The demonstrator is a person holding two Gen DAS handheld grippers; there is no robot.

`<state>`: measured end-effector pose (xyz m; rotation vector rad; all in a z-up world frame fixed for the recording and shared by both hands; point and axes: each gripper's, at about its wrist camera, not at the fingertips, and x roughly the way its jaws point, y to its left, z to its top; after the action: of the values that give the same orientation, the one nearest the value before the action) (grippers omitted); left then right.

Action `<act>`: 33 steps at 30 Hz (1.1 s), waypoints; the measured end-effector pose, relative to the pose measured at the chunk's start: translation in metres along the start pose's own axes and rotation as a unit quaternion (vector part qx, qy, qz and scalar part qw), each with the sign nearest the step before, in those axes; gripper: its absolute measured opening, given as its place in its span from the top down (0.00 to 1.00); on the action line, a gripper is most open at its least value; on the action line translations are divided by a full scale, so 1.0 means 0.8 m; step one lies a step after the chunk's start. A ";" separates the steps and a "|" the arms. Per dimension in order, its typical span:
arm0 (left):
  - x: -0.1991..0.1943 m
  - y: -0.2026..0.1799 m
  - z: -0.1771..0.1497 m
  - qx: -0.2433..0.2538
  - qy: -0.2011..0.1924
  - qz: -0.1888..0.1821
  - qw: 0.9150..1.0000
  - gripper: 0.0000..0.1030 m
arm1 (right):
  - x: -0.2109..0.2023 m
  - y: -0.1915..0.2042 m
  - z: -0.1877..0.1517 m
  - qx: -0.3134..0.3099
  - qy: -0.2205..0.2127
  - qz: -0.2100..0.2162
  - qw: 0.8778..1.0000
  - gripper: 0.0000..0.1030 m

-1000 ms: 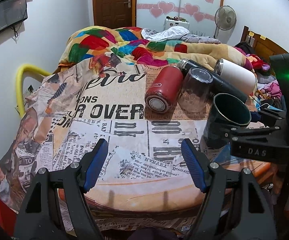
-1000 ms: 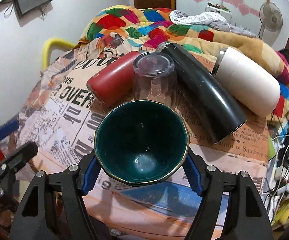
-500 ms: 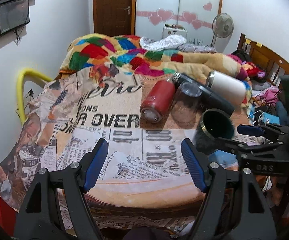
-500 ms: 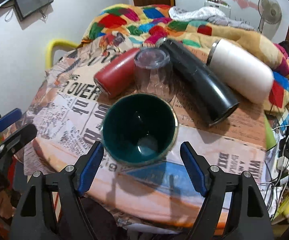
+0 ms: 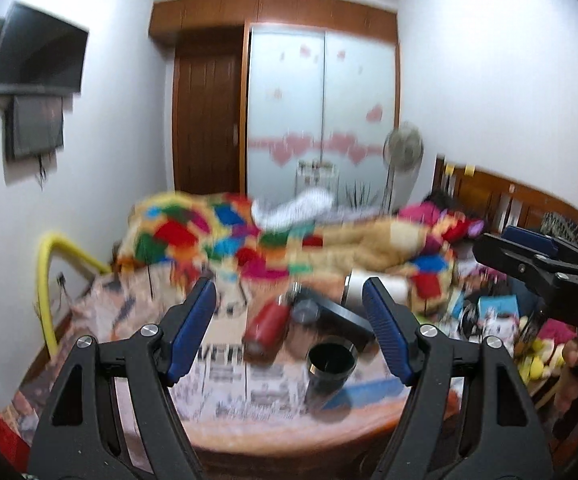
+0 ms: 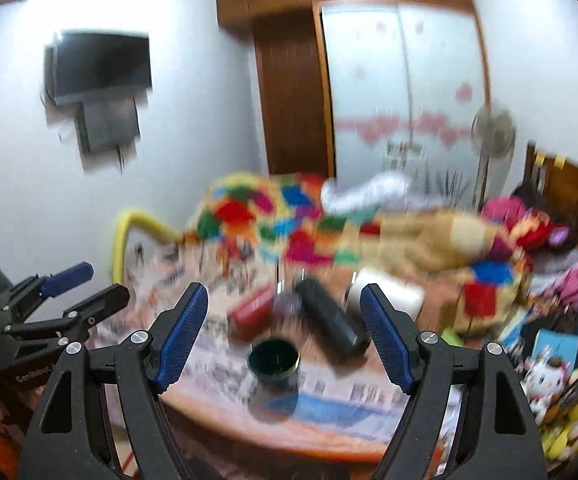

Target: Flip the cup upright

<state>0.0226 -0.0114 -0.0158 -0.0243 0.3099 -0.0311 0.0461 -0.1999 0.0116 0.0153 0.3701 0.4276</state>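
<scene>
Cup (image 6: pixel 273 361) upright near front table (image 6: pixel 329 436) edge, mouth up. Right gripper (image 6: pixel 285 336) nearer, released, empty. Left gripper (image 5: pixel 291 334) released, empty. Flip judged complete.

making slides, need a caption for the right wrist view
Right gripper open and clear of the dark green cup, which stands upright on the newspaper-print table.

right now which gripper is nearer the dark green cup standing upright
Right, slightly. The right gripper faces the dark green cup straight on, open, well short of it; the left gripper stands off to the cup's left, also open.
</scene>
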 end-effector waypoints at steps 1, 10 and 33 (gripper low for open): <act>-0.010 -0.003 0.006 0.001 -0.014 0.002 1.000 0.27 | -0.015 0.004 0.005 -0.002 -0.020 -0.001 1.000 0.26; -0.085 -0.017 0.023 -0.013 -0.096 0.017 0.995 0.19 | -0.072 0.034 0.008 -0.013 -0.101 -0.005 0.995 0.23; -0.110 -0.013 -0.001 -0.023 -0.095 0.055 0.994 0.01 | -0.086 0.034 -0.017 -0.016 -0.099 -0.034 0.994 0.00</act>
<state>-0.0617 -0.0191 0.0102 -0.0559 0.1215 0.0879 -0.0276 -0.2038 0.0254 0.0143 0.1682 0.3618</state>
